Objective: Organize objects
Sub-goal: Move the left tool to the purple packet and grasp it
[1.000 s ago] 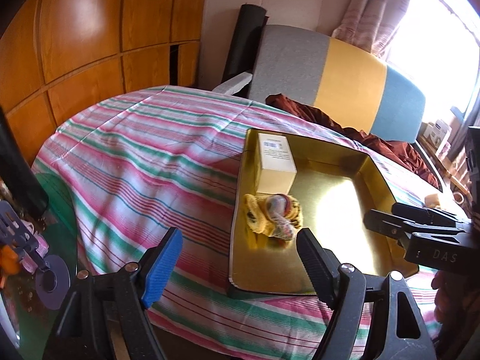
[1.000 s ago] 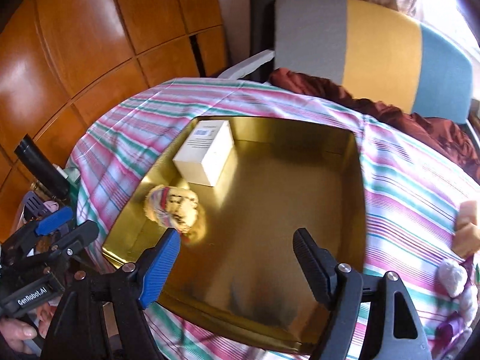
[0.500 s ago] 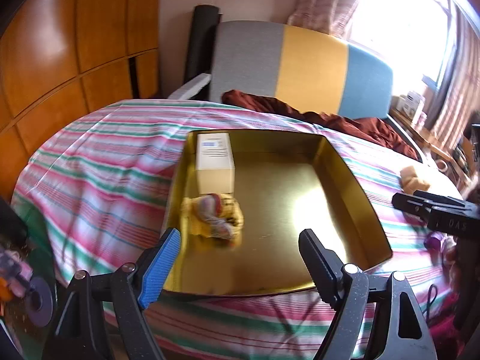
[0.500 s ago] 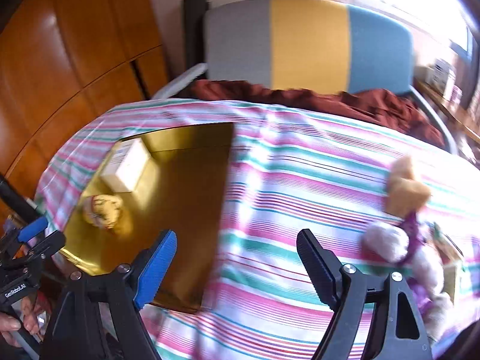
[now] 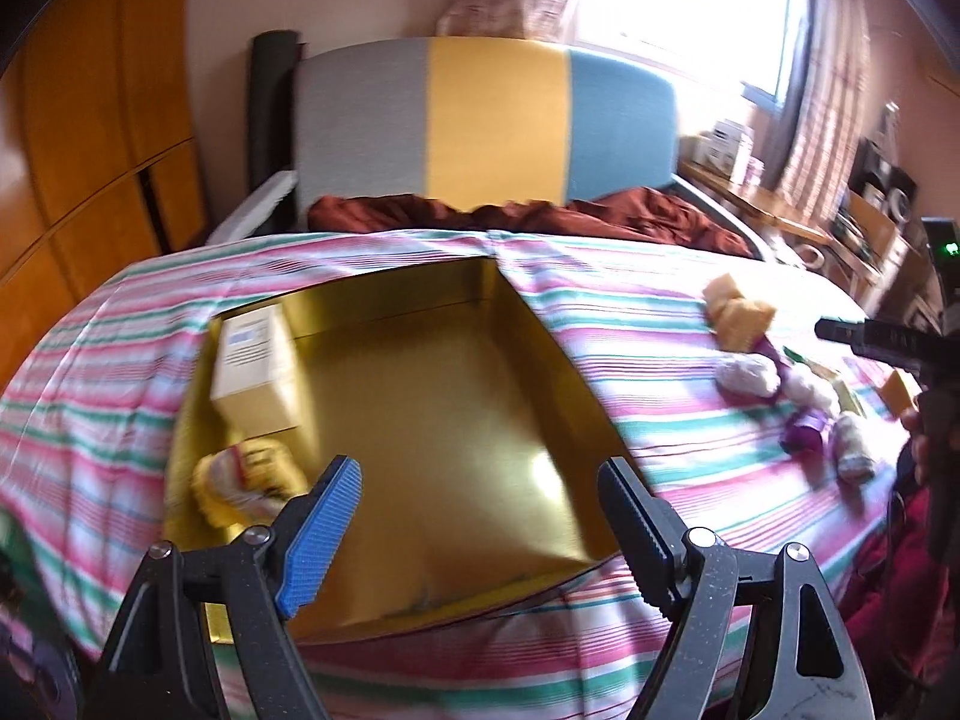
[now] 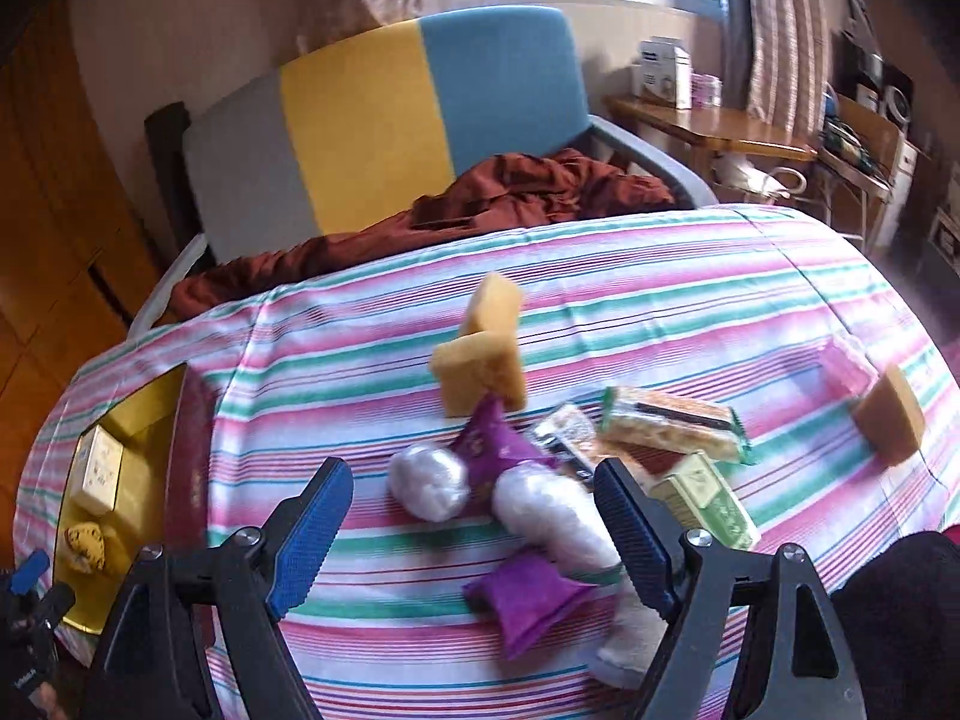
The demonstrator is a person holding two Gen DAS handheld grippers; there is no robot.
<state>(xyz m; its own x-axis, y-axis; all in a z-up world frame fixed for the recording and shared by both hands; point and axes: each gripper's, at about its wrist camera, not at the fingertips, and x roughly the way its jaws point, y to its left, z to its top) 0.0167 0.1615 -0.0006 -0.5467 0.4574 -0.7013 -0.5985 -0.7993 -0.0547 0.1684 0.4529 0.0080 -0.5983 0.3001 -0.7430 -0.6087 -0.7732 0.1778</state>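
Purple-and-white plush toy (image 5: 798,402), left wrist view: lying far to the right of the spread, empty jaws of the left gripper (image 5: 480,504), well apart from them on the striped cloth (image 5: 648,324), beside two yellow sponge blocks (image 5: 735,312). Directly ahead of and below the jaws, only the gold tray (image 5: 444,414); white box (image 5: 255,366) ahead-left inside it, small yellow soft toy (image 5: 240,477) just left of the blue pad (image 5: 321,531), also inside. Tip of the right gripper (image 5: 864,339) entering from the far right, above the plush toy and closer to it than the left jaws.

Purple-and-white plush toy (image 6: 528,516), right wrist view: lying between and just ahead of the spread, empty jaws of the right gripper (image 6: 474,516); not touched by either pad as far as visible. Long axis judged diagonal, from far-left (round white end) to near-right (white limb passing close by the black pad (image 6: 636,540)); purple lower part nearest, below the gap. Sponge blocks (image 6: 486,363) straight ahead beyond the toy, touching its purple tip; snack packets (image 6: 672,426) and green carton (image 6: 708,495) ahead-right, just beside the black pad; single sponge (image 6: 891,417) far right. Gold tray (image 6: 135,456) far left, with the left gripper (image 6: 30,585) at its near corner.

Judged: right gripper the nearer by far; a short advance and closing across the toy's narrow middle called for, then carry leftward to the tray.
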